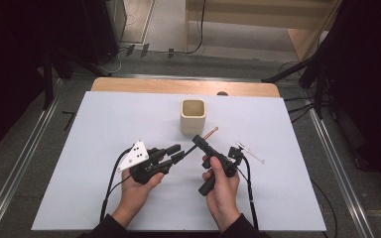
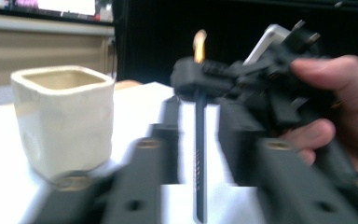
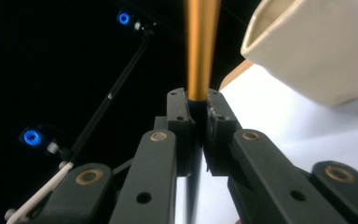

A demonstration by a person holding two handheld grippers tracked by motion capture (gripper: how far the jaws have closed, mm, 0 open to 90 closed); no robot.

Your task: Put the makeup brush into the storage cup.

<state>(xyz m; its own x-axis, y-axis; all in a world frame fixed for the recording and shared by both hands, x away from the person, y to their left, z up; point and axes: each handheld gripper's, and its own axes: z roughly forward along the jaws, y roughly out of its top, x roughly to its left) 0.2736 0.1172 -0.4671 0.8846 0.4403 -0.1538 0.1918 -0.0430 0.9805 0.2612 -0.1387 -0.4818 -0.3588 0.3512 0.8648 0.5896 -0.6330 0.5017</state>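
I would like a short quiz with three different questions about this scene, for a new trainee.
1. True or false: the right gripper is shut on the slim black pencil with the copper-coloured end.
2. What stands on the white table sheet beyond both grippers?
A. a glass bottle
B. a cream square ceramic cup
C. a metal bowl
3. Fill in: the pencil's black lower part hangs between the jaws of the ____ gripper, which do not press on it.

Key: 1 true; 2 B; 3 left.
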